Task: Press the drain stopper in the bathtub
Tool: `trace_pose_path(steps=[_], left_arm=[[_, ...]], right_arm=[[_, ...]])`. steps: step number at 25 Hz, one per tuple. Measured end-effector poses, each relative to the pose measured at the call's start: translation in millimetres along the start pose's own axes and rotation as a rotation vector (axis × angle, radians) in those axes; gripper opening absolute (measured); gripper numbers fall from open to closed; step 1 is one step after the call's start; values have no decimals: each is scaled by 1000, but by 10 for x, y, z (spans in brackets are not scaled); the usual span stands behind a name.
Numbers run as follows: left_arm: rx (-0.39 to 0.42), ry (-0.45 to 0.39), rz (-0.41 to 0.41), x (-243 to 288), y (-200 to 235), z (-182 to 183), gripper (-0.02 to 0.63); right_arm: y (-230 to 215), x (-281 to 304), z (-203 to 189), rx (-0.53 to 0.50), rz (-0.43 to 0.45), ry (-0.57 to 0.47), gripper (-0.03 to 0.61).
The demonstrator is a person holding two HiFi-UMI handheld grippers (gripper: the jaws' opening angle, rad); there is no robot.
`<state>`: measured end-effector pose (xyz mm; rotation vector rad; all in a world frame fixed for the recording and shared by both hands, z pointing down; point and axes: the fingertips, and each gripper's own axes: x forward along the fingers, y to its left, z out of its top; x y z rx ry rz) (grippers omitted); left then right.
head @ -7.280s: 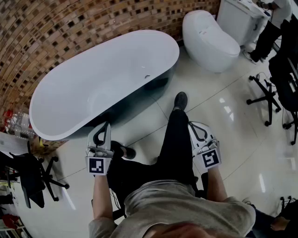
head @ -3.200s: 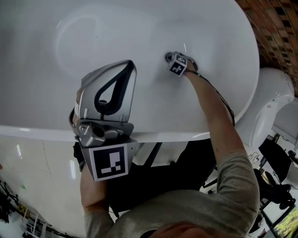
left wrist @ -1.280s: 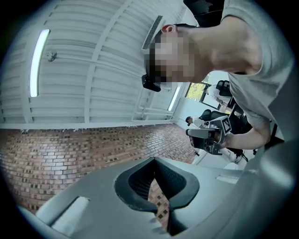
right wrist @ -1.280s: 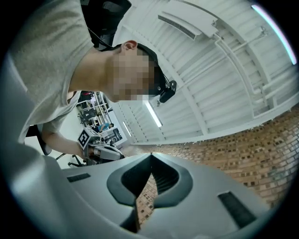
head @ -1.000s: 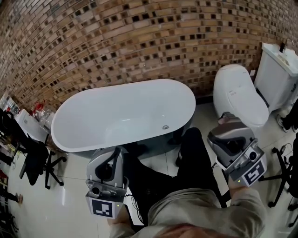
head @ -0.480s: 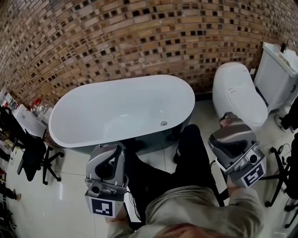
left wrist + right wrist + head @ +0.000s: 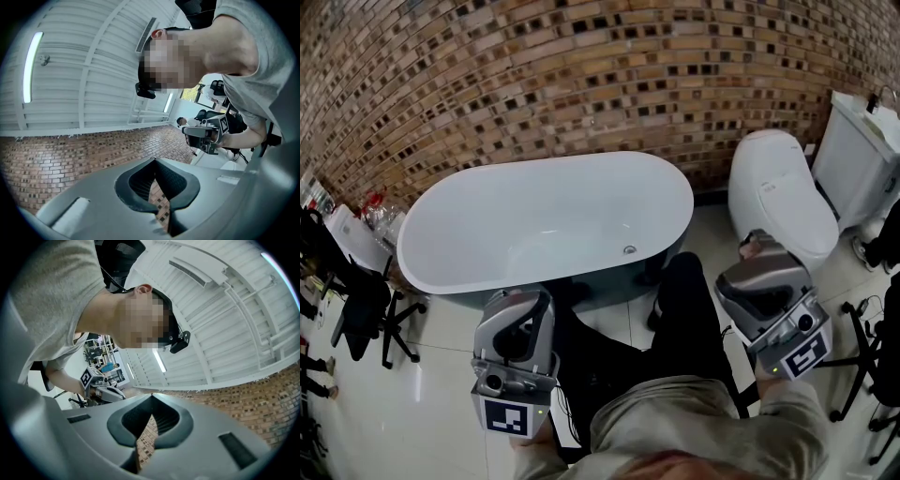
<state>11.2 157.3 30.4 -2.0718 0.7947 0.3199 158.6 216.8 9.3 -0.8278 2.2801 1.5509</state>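
In the head view the white oval bathtub (image 7: 469,230) stands against the brick wall. Its small round metal drain stopper (image 7: 629,249) sits on the tub floor near the right end. Both grippers are held close to the person's body, well short of the tub and touching nothing. The left gripper (image 7: 528,296) is low at the left, its jaws shut and empty. The right gripper (image 7: 753,266) is low at the right, also shut and empty. The left gripper (image 7: 154,160) and the right gripper (image 7: 152,396) both point up at the ceiling in their own views.
A white toilet (image 7: 778,192) with its cistern (image 7: 862,141) stands right of the tub. The brick wall (image 7: 534,75) runs behind. A black office chair (image 7: 366,309) and clutter (image 7: 375,211) are at the left, another chair base (image 7: 862,375) at the right. The person's dark trousers (image 7: 675,319) are between the grippers.
About three seconds ago the right gripper was down at the drain stopper inside the tub. It is now withdrawn and the person stands back. Over the last second almost nothing moved.
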Motion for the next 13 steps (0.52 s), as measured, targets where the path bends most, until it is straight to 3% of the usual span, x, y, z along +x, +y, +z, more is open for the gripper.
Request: trace_pose_path(steps=[13], left_arm=[[7,2,-5,27,-32,-15,9]], right_arm=[[49,14,-68,-14,17,19,2]])
